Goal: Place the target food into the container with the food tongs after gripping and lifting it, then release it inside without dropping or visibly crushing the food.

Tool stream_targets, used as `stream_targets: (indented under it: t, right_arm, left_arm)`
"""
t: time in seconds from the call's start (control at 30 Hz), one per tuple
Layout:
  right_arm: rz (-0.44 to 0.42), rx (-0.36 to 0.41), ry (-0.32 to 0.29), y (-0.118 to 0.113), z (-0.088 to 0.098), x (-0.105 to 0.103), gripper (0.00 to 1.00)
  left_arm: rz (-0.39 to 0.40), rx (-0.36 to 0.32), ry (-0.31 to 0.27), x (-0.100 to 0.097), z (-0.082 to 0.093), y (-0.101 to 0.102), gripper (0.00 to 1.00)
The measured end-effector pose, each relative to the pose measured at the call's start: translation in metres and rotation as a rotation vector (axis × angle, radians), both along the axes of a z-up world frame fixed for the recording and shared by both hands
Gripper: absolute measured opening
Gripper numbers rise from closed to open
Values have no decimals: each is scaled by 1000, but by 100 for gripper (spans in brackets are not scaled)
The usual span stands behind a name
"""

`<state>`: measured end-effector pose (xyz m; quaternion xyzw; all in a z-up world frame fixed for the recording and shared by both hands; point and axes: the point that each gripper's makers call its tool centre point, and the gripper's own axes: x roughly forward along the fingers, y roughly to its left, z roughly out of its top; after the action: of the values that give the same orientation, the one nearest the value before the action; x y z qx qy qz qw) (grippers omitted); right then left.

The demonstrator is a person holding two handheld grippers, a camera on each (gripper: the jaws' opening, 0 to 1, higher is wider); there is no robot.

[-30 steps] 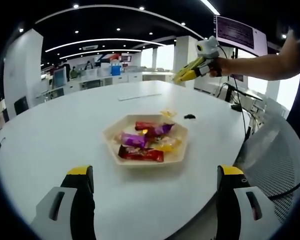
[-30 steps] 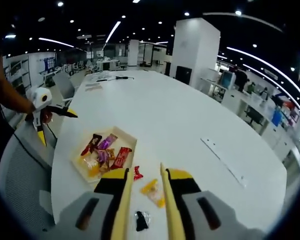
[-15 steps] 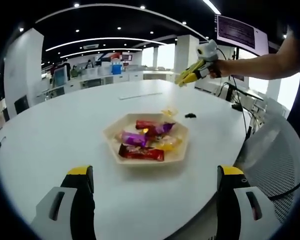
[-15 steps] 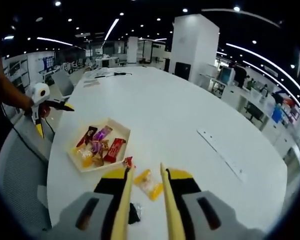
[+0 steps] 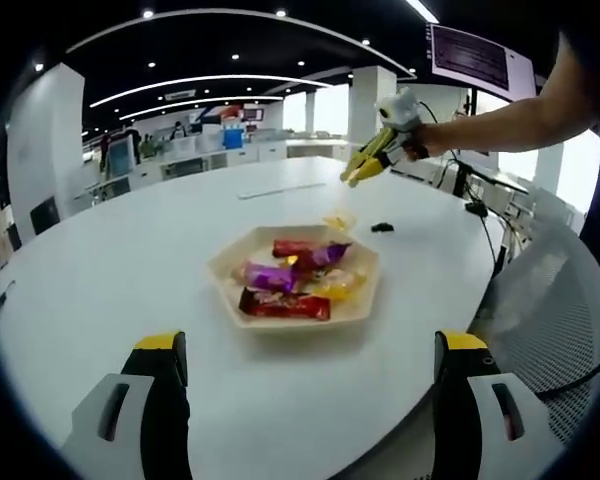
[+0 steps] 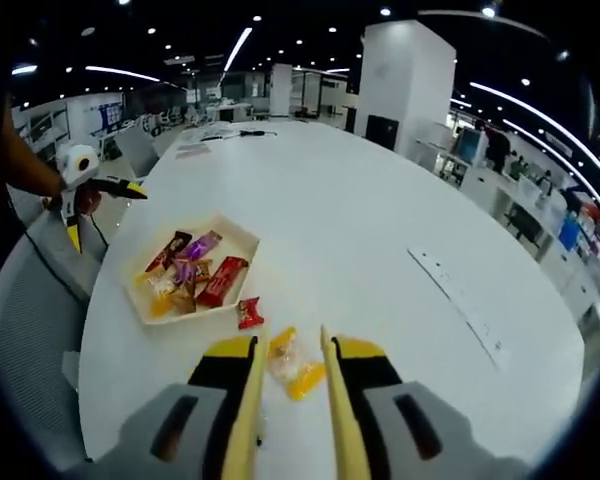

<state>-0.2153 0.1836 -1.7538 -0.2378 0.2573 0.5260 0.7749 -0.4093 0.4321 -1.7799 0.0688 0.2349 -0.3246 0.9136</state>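
Note:
A beige hexagonal tray (image 5: 226, 268) holds several wrapped candies, and its rim also shows in the right gripper view (image 6: 242, 237). My left gripper (image 5: 305, 395) hovers open in front of the tray with nothing between its jaws. My right gripper (image 6: 290, 350) is shut on yellow food tongs (image 6: 248, 400), whose two arms stand apart. A yellow wrapped candy (image 6: 292, 366) lies on the table between the tong tips. A small red candy (image 6: 248, 313) lies beside it, just outside the tray. Seen from the left, the right gripper (image 5: 380, 152) hangs above the table behind the tray.
The round white table (image 5: 100, 260) spreads wide around the tray. A small black wrapped piece (image 5: 382, 227) and the yellow candy (image 5: 337, 222) lie behind the tray. A grey mesh chair (image 5: 550, 300) stands at the table's edge. A thin white strip (image 6: 460, 305) lies on the table.
My right gripper has come lower and closer to the table with the tongs. The yellow candy now sits between the tong arms. The left gripper has stayed still.

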Motion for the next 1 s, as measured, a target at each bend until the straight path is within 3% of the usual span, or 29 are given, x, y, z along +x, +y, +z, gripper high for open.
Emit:
stream_targets:
  t: [0.3, 0.63, 0.73, 0.9, 1.0]
  right_arm:
    - [53, -59, 39, 1, -35, 5, 28]
    - [70, -109, 32, 5, -51, 9, 28]
    - [57, -144, 42, 0, -60, 10, 28]
    - [2, -110, 66, -4, -65, 10, 28]
    - [-24, -133, 68, -5, -66, 7, 28]
  left_arm:
    - [-11, -2, 10, -2, -2, -1, 100]
    - [3, -14, 12, 1, -1, 1, 100]
    - [2, -16, 13, 1, -1, 0, 100]
    - [1, -19, 18, 0, -2, 0, 100]
    - [-1, -19, 18, 0, -2, -1, 100]
